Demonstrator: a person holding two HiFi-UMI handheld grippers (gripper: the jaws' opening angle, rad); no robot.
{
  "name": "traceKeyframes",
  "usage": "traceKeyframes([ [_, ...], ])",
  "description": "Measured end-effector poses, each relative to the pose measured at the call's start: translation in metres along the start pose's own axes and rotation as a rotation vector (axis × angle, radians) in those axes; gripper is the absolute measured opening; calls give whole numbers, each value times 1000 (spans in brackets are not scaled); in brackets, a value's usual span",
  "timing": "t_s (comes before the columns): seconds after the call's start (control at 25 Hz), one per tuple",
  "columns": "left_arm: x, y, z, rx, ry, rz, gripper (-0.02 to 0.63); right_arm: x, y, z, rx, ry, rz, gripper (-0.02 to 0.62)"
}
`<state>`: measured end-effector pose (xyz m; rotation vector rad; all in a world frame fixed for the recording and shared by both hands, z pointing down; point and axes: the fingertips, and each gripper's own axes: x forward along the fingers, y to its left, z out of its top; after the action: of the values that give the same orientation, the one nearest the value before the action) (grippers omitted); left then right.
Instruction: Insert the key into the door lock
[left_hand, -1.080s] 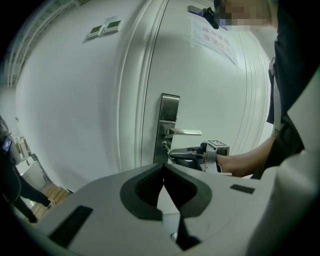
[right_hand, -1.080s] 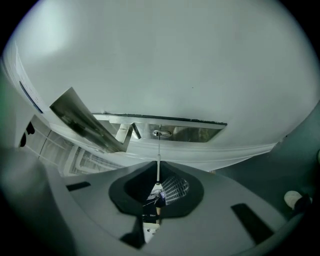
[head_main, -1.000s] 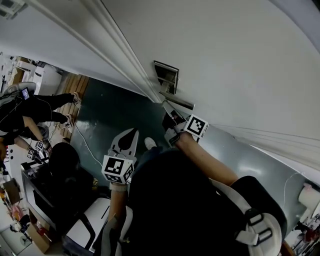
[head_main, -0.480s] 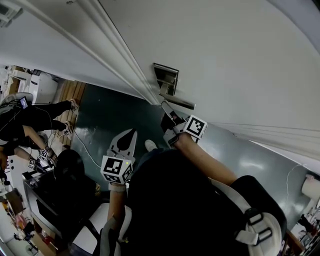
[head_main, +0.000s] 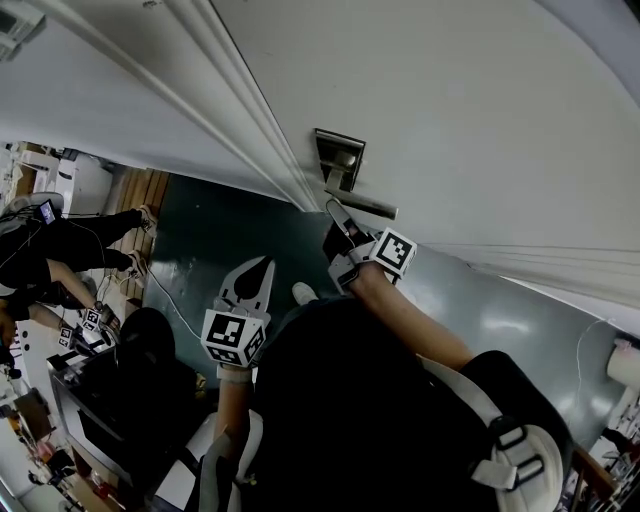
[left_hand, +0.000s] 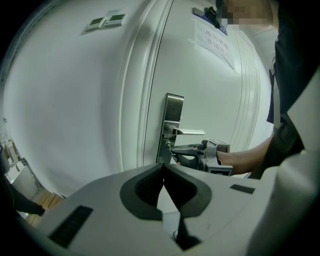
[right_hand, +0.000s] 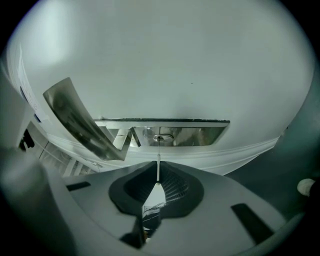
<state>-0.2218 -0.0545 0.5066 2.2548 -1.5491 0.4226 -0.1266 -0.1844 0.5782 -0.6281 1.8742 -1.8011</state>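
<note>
Silver thin-bladed key (right_hand: 158, 155) is pinched in the right tool (head_main: 334, 209), its tip at the round keyhole (right_hand: 163, 137) of the brushed steel lock plate (right_hand: 200, 134). Over the last second this tool has scarcely advanced, so insertion appears about to begin rather than done. Left tool (head_main: 262, 266) hangs pressed together, empty. White panelled door (head_main: 480, 120); dark green floor (head_main: 230, 230); a seated person (head_main: 70, 225) far left.

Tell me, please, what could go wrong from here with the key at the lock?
1. The right gripper pinches the thin key only at its rear; if it meets the keyhole slightly tilted, it could jam or twist in the jaws.
2. The lever handle hangs close beside the gripper, so a sideways correction may bump it.
</note>
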Motion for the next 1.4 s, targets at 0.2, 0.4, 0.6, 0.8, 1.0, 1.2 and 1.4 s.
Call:
traceKeyframes([
  [0.2,2,7,1,6,-1,-19,8,3,0,3,-17,-42,4,34],
  [0.4,7,12,4,19,-3,-49,8,6,0,3,-22,-81,9,34],
  [0.6,11,17,4,33,3,-75,8,6,-1,3,-35,-106,7,34],
  [0.8,13,21,8,47,2,-101,8,5,-4,9,-30,-145,-48,34],
  [1.0,8,22,15,59,-4,-121,8,10,9,17,-36,-173,-32,34],
  [1.2,10,28,14,62,-10,-125,8,11,4,19,-36,-187,-28,34],
  [1.4,6,28,14,53,-17,-129,8,10,4,20,-38,-191,-36,34],
])
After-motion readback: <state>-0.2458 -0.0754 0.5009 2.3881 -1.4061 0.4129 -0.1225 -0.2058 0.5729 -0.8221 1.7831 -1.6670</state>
